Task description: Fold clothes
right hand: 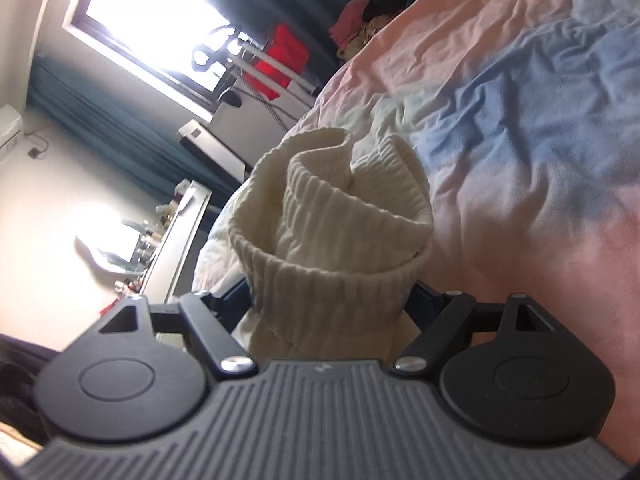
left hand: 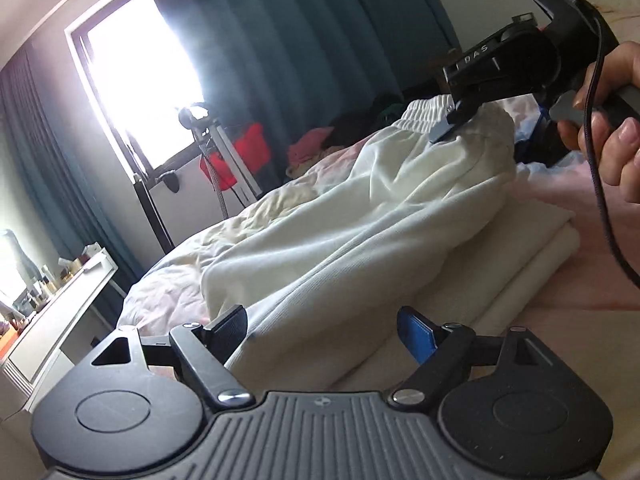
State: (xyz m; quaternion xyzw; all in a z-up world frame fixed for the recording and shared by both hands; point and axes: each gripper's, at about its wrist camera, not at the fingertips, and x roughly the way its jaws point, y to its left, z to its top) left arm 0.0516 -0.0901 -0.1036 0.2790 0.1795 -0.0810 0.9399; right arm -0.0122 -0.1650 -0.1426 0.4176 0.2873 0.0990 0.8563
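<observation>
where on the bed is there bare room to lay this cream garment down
Free: the pink-and-blue sheet right of the ribbed cuff that the right gripper holds. Crowded: the folded stack under the garment, and the clothes pile by the curtain.

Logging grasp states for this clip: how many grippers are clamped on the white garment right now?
1. The right gripper pinches the white garment at its ribbed cuff. The left gripper stands open at the fabric's near edge.
</observation>
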